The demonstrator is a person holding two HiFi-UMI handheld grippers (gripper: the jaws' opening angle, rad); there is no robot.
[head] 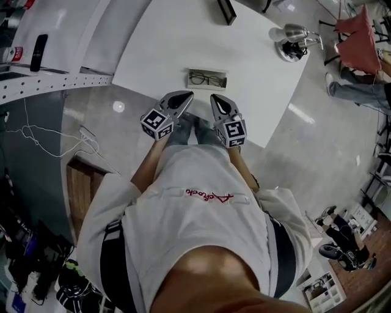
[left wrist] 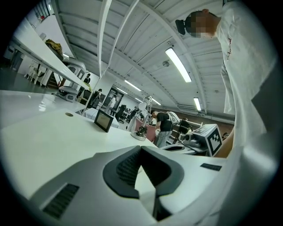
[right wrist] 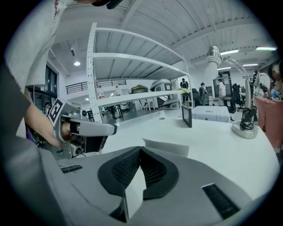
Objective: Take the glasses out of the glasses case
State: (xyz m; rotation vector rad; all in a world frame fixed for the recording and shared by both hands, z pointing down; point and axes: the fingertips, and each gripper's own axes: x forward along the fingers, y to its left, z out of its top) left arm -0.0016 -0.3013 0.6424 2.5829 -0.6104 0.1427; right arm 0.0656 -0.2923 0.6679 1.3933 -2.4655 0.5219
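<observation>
Close to your tummy, in front of your white shirt point(head: 201, 177), you hold both grippers side by side, by the near edge of the white table point(head: 177, 43). Your left gripper point(head: 186, 96) has its two jaws pressed together at the tips, and nothing sits between them. Your right gripper point(head: 215, 99) is the same, with its jaws closed tight and nothing in them. Both grippers point toward the table, and each one carries its cube with square markers on the end near you. Just past the tips, near them but not touching, lies the glasses case point(head: 208, 71). It is open on the table, between the lines the two grippers point along. The glasses point(head: 206, 79) lie inside it, and their frame looks dark. Farther off, near the far right corner of the table, stands a shiny silver lamp point(head: 292, 32). At the far edge stands a small dark screen point(head: 226, 10).
</observation>
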